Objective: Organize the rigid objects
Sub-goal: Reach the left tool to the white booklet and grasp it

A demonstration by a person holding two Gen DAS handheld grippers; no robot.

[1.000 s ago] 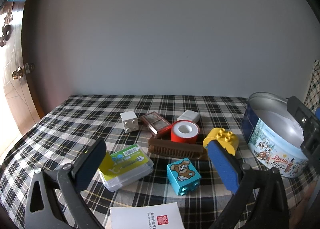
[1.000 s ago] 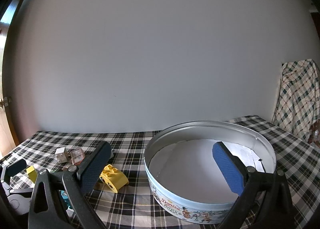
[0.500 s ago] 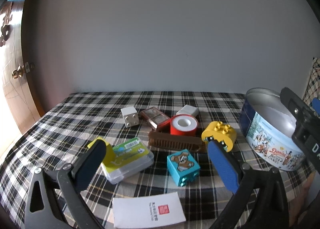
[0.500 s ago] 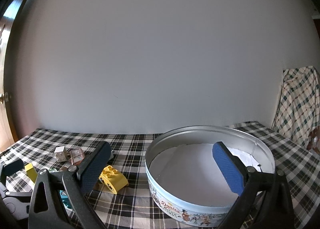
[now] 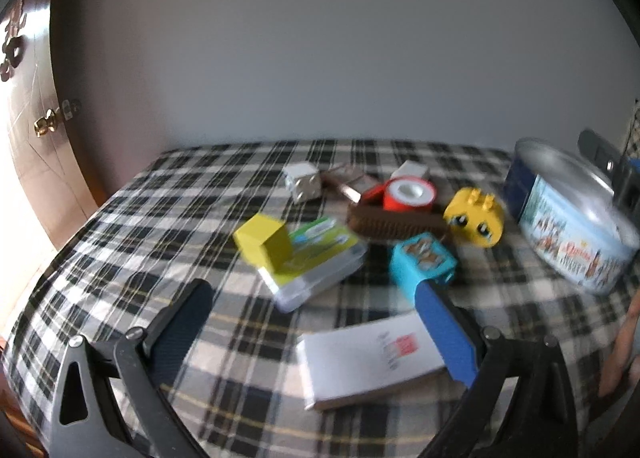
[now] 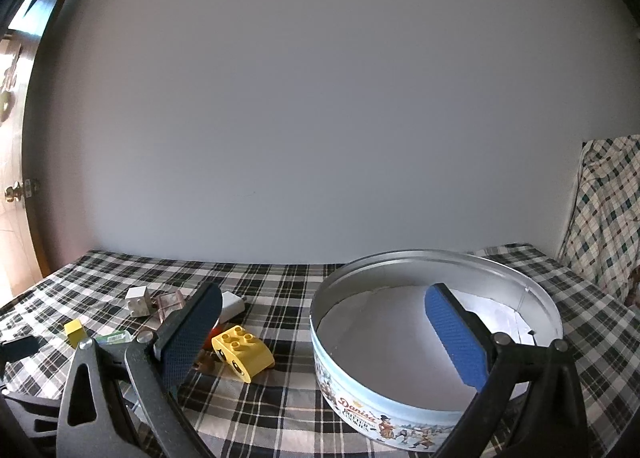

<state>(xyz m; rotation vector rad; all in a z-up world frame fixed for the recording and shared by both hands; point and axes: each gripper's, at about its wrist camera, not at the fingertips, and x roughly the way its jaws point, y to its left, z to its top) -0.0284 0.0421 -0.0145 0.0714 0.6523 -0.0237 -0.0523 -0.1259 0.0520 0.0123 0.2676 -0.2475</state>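
Observation:
On the plaid cloth lies a cluster: a yellow cube [image 5: 260, 238] on a clear case with a green label [image 5: 320, 262], a blue bear brick [image 5: 422, 264], a yellow eyed brick [image 5: 474, 216], a brown comb [image 5: 394, 222], a red tape roll [image 5: 408, 194] and a white brick [image 5: 302, 182]. My left gripper [image 5: 312, 294] is open, held above the cloth in front of the cluster, holding nothing. My right gripper [image 6: 322, 298] is open and empty, its right finger over the open round cookie tin [image 6: 360, 410]. The yellow eyed brick [image 6: 242, 352] lies left of the tin.
A white booklet [image 5: 368, 362] lies near the front edge under my left gripper's right finger. A pink compact [image 5: 344, 182] and a small white block [image 5: 410, 170] lie at the back. A wooden door [image 5: 36, 130] stands at left. Plaid fabric [image 6: 604, 210] hangs at right.
My left gripper has pulled back and risen, so the cluster and booklet sit farther ahead; its view is blurred by motion. The right gripper has turned slightly left. Both stay open.

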